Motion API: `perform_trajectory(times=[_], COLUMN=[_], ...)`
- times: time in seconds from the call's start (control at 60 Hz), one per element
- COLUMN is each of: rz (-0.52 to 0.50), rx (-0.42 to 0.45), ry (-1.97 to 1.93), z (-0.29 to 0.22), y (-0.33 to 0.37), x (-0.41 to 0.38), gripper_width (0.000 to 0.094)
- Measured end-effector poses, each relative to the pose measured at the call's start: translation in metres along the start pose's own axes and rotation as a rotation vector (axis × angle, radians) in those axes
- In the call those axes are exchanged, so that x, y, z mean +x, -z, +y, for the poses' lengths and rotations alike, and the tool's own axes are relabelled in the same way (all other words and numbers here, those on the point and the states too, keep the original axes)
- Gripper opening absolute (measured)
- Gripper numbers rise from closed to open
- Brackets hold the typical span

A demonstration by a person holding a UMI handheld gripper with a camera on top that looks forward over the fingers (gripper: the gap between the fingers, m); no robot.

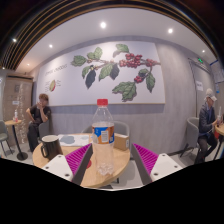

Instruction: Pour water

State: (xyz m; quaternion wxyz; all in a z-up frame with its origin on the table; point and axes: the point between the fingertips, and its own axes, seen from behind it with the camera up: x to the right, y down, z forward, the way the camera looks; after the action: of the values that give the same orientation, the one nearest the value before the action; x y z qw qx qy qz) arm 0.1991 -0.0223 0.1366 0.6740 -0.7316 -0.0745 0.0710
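Currently: bottle (102, 135) lifted, pre-pour.
Gripper (104, 158) pinches bottle above round table (100, 172); next, carry toward black cup (51, 146), tilt.

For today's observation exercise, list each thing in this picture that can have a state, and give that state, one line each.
Water bottle: upright, red cap on, standing between the fingers of the tool; whether they press on it is unclear.
Tool: fingers either side of the bottle.
Black cup: upright on the round table, open top, contents not visible.
Tan cup: upright just behind the bottle.
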Motion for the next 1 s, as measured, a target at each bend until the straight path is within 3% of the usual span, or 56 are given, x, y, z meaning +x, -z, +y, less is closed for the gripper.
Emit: perform_trajectory(times=[0.033, 0.35, 0.367, 0.417, 0.467, 0.633, 0.817, 1.0], rz=[-0.003, 0.043, 0.047, 0.065, 0.109, 0.133, 0.164, 0.232], rx=[0.013, 0.022, 0.020, 0.018, 0.051, 0.083, 0.050, 0.018], ry=[0.001, -0.012, -0.018, -0.030, -0.042, -0.006, 0.199, 0.927], z=[0.009, -0.005, -0.004, 0.002, -0.002, -0.002, -0.010, -0.055], y=[-0.040, -0.127, -0.130, -0.140, -0.139, -0.141, -0.139, -0.143], x=[-0.007, -0.023, -0.023, -0.020, -0.012, -0.013, -0.030, -0.071], gripper_width=[0.0836, 0.0825, 0.0794, 0.0510, 0.0499, 0.0324, 0.0321, 0.0320])
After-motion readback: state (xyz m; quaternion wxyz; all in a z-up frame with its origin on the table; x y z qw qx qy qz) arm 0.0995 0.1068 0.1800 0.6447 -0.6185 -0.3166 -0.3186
